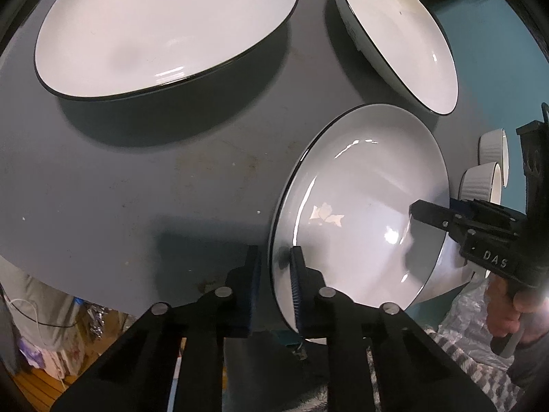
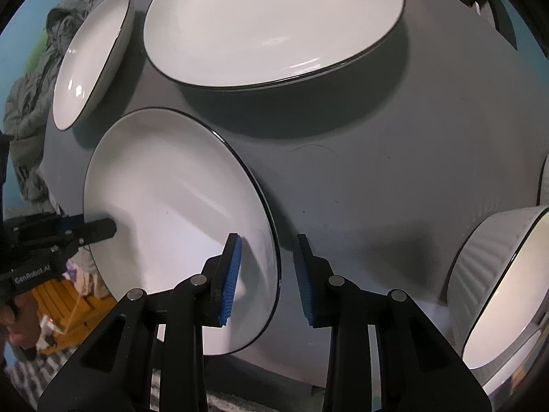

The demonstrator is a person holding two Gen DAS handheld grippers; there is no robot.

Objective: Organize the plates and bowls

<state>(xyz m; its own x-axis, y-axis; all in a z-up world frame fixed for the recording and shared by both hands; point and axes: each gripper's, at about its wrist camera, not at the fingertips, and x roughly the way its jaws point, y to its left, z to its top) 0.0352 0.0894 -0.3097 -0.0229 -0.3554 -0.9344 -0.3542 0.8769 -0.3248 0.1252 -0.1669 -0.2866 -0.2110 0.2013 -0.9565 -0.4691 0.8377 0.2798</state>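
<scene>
A white bowl with a black rim (image 1: 360, 189) (image 2: 171, 189) sits at the near edge of the grey table (image 1: 137, 189). My left gripper (image 1: 274, 288) is shut on its rim, one blue pad inside the bowl and one outside. On the opposite side my right gripper (image 2: 269, 274) is shut on the rim the same way. Its upper finger (image 1: 429, 214) lies inside the bowl in the left wrist view, and the lower finger is hidden behind the wall. A finger of the left gripper (image 2: 99, 230) shows over the far rim in the right wrist view.
A large white plate (image 1: 164, 31) (image 2: 274, 24) lies at the back of the table. A second black-rimmed bowl (image 1: 405, 41) (image 2: 92, 58) stands beside it. Two ribbed white ramekins (image 1: 494, 151) (image 1: 480, 185) stand by the right gripper, one of them (image 2: 497, 292) close to its right. A hand (image 1: 507, 309) holds the right gripper.
</scene>
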